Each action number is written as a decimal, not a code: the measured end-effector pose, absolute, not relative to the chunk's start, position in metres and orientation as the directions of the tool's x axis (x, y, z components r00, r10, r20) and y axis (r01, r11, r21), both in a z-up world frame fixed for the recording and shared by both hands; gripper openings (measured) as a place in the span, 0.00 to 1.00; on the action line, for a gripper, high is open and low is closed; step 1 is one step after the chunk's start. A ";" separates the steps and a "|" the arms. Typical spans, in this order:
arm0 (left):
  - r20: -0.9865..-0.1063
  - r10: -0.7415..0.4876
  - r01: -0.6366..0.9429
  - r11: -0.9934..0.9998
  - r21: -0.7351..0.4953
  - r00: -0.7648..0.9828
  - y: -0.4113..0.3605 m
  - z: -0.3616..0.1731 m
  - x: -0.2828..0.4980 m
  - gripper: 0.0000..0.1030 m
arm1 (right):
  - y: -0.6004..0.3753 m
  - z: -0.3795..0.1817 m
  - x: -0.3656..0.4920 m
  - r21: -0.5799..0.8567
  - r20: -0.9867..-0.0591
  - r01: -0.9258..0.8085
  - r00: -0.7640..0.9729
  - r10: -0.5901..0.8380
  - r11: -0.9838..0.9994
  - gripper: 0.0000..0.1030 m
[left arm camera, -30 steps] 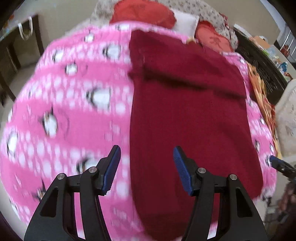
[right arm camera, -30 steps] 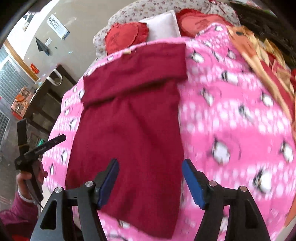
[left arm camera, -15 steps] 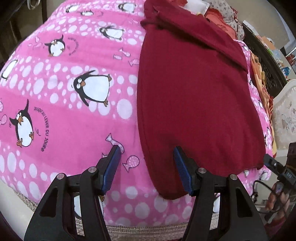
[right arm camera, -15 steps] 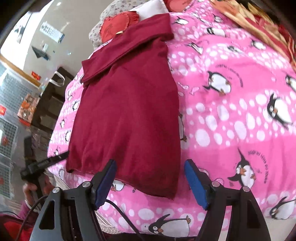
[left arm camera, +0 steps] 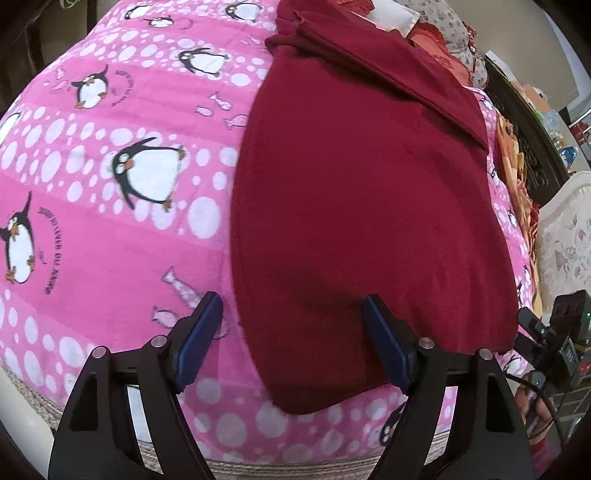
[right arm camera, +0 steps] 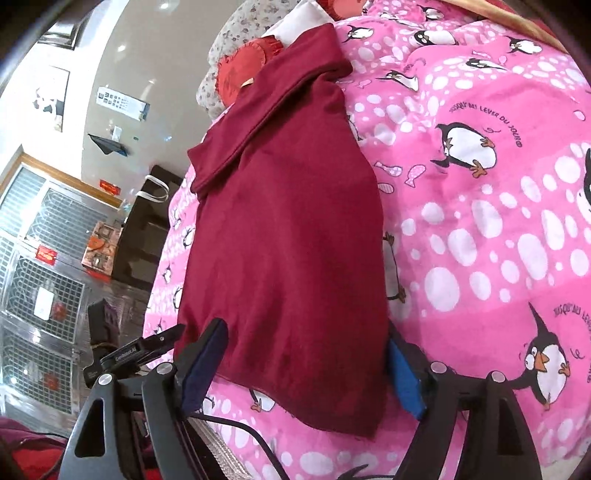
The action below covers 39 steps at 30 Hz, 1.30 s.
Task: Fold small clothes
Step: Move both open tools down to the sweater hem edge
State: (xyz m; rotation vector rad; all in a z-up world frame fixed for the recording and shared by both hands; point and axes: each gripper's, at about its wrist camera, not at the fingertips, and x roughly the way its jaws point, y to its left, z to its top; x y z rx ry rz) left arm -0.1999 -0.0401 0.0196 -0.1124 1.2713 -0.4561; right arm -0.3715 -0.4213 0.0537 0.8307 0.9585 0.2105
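Observation:
A dark red garment lies flat and lengthwise on the pink penguin blanket, its far end folded over into a band. It also shows in the right wrist view. My left gripper is open and empty, low over the garment's near left corner. My right gripper is open and empty, its jaws standing either side of the garment's near right corner. Each gripper also shows at the edge of the other's view: the right gripper and the left gripper.
Red cushions and a white pillow lie at the bed's far end. An orange patterned cloth runs along the right side by a dark headboard. A dark cabinet and wire crates stand left of the bed.
Both grippers have dropped and drawn back toward the garment's near hem at the bed's front edge. Both stay open; the garment has not moved.

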 end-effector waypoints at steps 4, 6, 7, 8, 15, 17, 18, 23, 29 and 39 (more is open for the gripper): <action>-0.895 -0.388 0.276 0.905 -0.325 0.219 -0.044 0.019 -0.198 0.79 | -0.429 0.049 -0.377 0.736 -0.608 0.179 0.599 0.521 0.653 0.77; -0.893 -0.401 0.269 0.900 -0.343 0.202 -0.041 0.019 -0.196 0.79 | -0.432 0.048 -0.381 0.746 -0.595 0.172 0.607 0.527 0.644 0.77; -0.888 -0.421 0.252 0.894 -0.371 0.185 -0.037 0.020 -0.194 0.79 | -0.432 0.049 -0.383 0.746 -0.593 0.167 0.607 0.529 0.645 0.77; -0.881 -0.439 0.235 0.888 -0.396 0.175 -0.033 0.020 -0.193 0.79 | -0.432 0.050 -0.384 0.747 -0.591 0.159 0.604 0.535 0.646 0.77; -0.847 -0.504 0.140 0.863 -0.486 0.169 -0.019 0.018 -0.186 0.79 | -0.454 0.045 -0.399 0.796 -0.547 0.176 0.618 0.564 0.579 0.77; -0.860 -0.479 0.168 0.875 -0.453 0.178 -0.026 0.020 -0.188 0.79 | -0.459 0.039 -0.401 0.827 -0.512 0.176 0.630 0.584 0.535 0.77; -0.867 -0.463 0.186 0.882 -0.432 0.182 -0.030 0.021 -0.190 0.81 | -0.458 0.036 -0.400 0.833 -0.504 0.172 0.627 0.594 0.526 0.77; -0.874 -0.458 0.185 0.884 -0.429 0.162 -0.044 0.019 -0.192 0.86 | -0.439 0.042 -0.391 0.822 -0.492 0.099 0.620 0.612 0.561 0.69; -0.887 -0.429 0.226 0.893 -0.389 0.170 -0.052 0.018 -0.197 0.88 | -0.430 0.051 -0.393 0.824 -0.464 0.044 0.624 0.629 0.564 0.32; -0.893 -0.414 0.265 0.894 -0.362 0.177 -0.044 0.020 -0.200 0.74 | -0.410 0.033 -0.374 0.841 -0.488 0.078 0.535 0.689 0.535 0.38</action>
